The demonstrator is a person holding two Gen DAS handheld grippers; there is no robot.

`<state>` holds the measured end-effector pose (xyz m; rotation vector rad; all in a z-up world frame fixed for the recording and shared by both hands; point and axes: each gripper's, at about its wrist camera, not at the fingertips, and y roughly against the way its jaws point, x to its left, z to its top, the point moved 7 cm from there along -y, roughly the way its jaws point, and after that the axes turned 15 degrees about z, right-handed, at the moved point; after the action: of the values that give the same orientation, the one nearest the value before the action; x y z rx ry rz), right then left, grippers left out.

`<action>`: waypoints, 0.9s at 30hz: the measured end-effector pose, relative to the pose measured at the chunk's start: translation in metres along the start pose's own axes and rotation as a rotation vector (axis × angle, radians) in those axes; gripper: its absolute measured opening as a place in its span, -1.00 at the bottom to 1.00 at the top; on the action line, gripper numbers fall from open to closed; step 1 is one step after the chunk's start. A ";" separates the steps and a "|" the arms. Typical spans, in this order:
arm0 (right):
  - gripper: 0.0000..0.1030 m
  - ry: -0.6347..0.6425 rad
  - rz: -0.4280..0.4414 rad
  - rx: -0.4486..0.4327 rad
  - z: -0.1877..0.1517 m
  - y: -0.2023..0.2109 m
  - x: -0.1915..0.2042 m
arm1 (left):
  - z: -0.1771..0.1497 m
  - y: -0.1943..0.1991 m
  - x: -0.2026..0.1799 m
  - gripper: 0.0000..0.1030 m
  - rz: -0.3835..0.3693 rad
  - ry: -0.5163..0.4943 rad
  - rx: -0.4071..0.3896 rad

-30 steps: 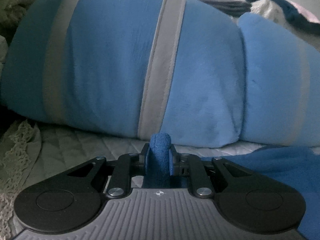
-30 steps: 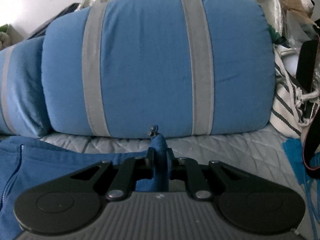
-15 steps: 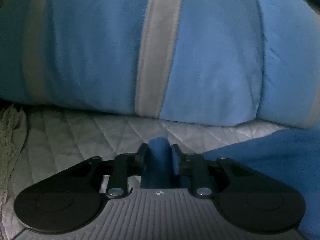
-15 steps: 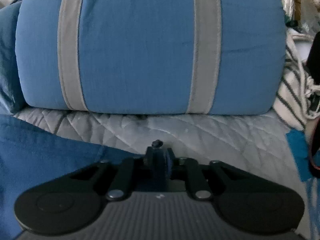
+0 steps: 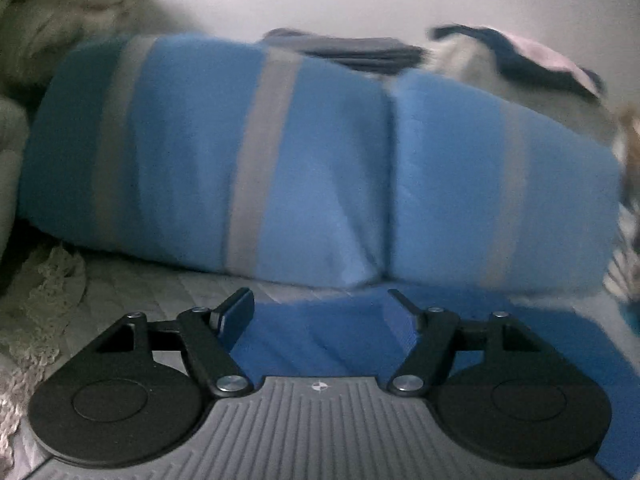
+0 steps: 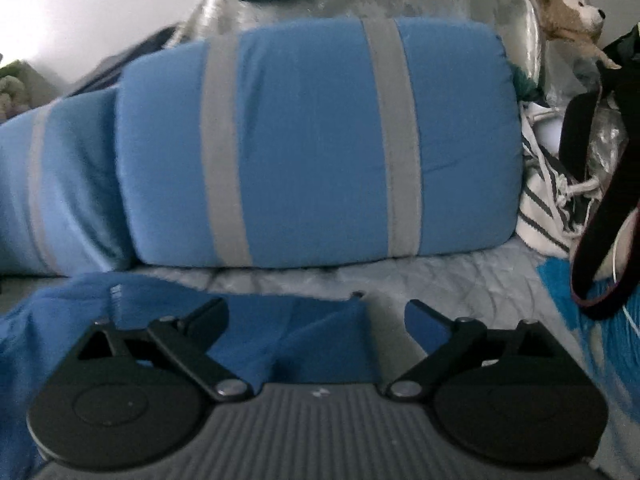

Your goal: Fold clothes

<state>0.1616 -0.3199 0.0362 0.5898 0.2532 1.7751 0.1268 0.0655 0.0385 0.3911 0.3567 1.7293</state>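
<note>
A dark blue garment (image 5: 320,332) lies flat on the grey quilted bed cover (image 5: 160,288), its edge just short of the pillows. My left gripper (image 5: 322,304) hangs over that edge with its jaws opening; the cloth lies below them and no pad presses on it. In the right wrist view the same garment (image 6: 288,332) shows a zip line at the left and a small dark pull at its corner (image 6: 356,294). My right gripper (image 6: 316,312) is spread wide, jaws still opening, with the cloth lying loose beneath.
Two blue pillows with grey stripes (image 5: 248,160) (image 6: 316,140) stand close behind the garment. A lace-edged cloth (image 5: 44,300) lies at the left. A striped bag (image 6: 548,192), dark strap (image 6: 600,240) and teddy bear (image 6: 568,12) crowd the right side.
Both grippers held pinched folds of the blue garment; both have let go and spread apart. The cloth now lies flat, and both views have pulled back from the pillows.
</note>
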 end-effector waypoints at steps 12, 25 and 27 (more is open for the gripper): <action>1.00 0.201 0.073 0.055 -0.089 0.020 0.108 | -0.086 0.052 -0.036 0.37 -0.024 -0.106 -0.030; 0.98 0.213 0.049 0.139 -0.136 -0.012 0.100 | -0.136 0.027 -0.042 0.41 -0.009 -0.128 -0.001; 0.98 0.207 0.049 0.155 -0.133 -0.015 0.100 | -0.136 0.027 -0.043 0.41 -0.003 -0.134 -0.002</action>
<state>0.0878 -0.2036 -0.0576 0.5255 0.5268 1.8771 0.0499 0.0150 -0.0739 0.5023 0.2585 1.6907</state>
